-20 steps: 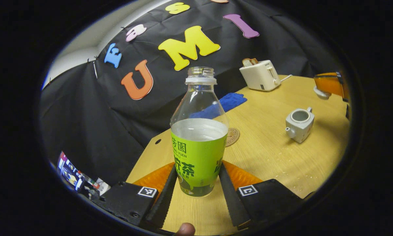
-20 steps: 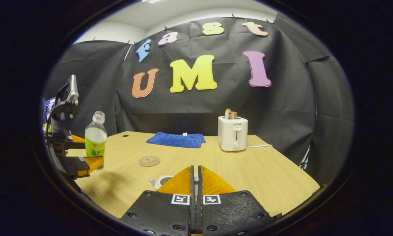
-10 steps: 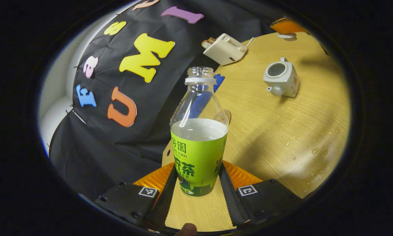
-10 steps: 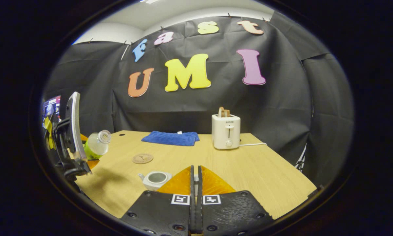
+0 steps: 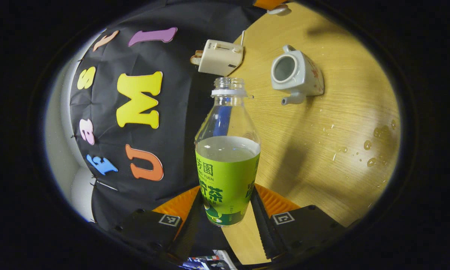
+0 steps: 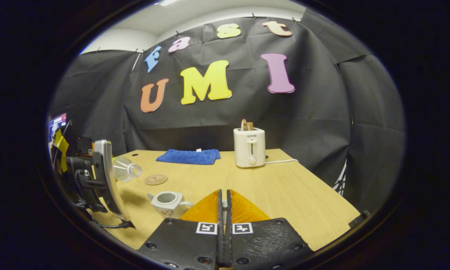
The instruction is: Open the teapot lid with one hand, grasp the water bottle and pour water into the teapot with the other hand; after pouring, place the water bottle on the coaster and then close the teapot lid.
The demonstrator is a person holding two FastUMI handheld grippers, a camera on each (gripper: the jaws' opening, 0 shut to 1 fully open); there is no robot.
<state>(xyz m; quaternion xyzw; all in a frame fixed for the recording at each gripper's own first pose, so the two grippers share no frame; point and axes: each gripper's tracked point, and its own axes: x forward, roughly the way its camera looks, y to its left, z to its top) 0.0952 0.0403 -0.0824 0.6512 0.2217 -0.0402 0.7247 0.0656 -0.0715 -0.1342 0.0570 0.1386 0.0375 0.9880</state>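
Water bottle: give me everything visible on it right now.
The water bottle is clear plastic with a green wrap label around its lower body, a white neck ring and no cap. It is roughly half full of clear liquid. The left gripper is shut on it, both fingers pressing the labelled part. In the right gripper view it is tipped near horizontal above the table, its mouth pointing toward the open teapot. Nothing is pouring yet.

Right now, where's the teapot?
In the right gripper view the teapot, lid off, stands on the wooden table, left of the right hand-held gripper, nearer than the coaster, below the tilted water bottle.
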